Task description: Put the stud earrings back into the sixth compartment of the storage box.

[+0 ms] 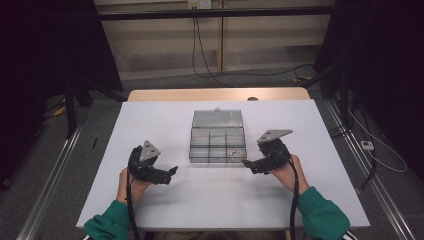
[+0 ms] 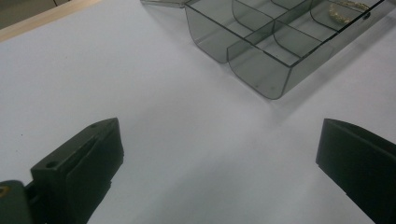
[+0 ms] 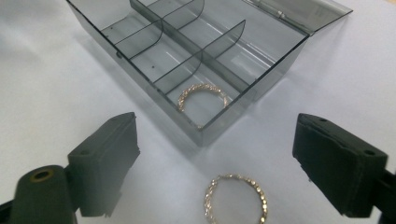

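- A white table (image 1: pixel 165 200) fills the foreground, with grey carpet and trailing cables beyond it.
- Near left, the left gripper (image 1: pixel 172 171) rests with its jaws spread wide and nothing between them, aimed at the box's near left corner.
- Near right, the right gripper (image 1: pixel 246 163) is also released; a loose ring (image 3: pixel 237 199) lies flat on the table between its jaws, just short of the box.
- Farther off, the clear compartment box (image 3: pixel 140 77) stands open, a second ring (image 3: pixel 203 96) in its near right compartment.
- I judge the right hand far nearer the loose ring.
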Tool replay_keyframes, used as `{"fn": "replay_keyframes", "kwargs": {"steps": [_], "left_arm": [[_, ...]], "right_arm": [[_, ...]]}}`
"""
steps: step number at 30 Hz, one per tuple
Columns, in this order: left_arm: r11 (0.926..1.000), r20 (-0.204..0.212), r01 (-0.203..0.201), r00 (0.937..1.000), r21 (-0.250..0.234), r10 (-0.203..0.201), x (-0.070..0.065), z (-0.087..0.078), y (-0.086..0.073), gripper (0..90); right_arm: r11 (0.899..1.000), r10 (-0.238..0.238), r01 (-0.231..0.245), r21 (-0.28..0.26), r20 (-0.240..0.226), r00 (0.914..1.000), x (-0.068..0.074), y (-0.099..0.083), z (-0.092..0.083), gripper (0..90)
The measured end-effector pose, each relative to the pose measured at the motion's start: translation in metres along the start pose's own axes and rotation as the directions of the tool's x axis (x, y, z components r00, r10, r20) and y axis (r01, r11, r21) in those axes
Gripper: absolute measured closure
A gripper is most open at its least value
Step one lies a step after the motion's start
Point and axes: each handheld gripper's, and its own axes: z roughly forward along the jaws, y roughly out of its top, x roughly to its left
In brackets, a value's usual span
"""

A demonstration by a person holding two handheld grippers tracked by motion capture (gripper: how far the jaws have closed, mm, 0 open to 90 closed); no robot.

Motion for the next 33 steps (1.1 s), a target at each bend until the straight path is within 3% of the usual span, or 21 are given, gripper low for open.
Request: {"fn": "replay_keyframes", "kwargs": {"steps": [14, 33], "left_arm": [[1.0, -0.001, 0.003, 1.0, -0.003, -0.003, 0.0, 0.0, 0.0, 0.4], [1.0, 0.001, -0.004, 1.0, 0.0, 0.004, 0.0, 0.0, 0.0, 0.3]], "right_arm": [[1.0, 0.009, -0.008, 0.019, -0.064, 0.9979, 0.003, -0.013, -0.01, 0.0], [0.998, -0.011, 0.018, 0.053, -0.123, 0.9923, 0.007, -0.03, -0.013, 0.0]]}}
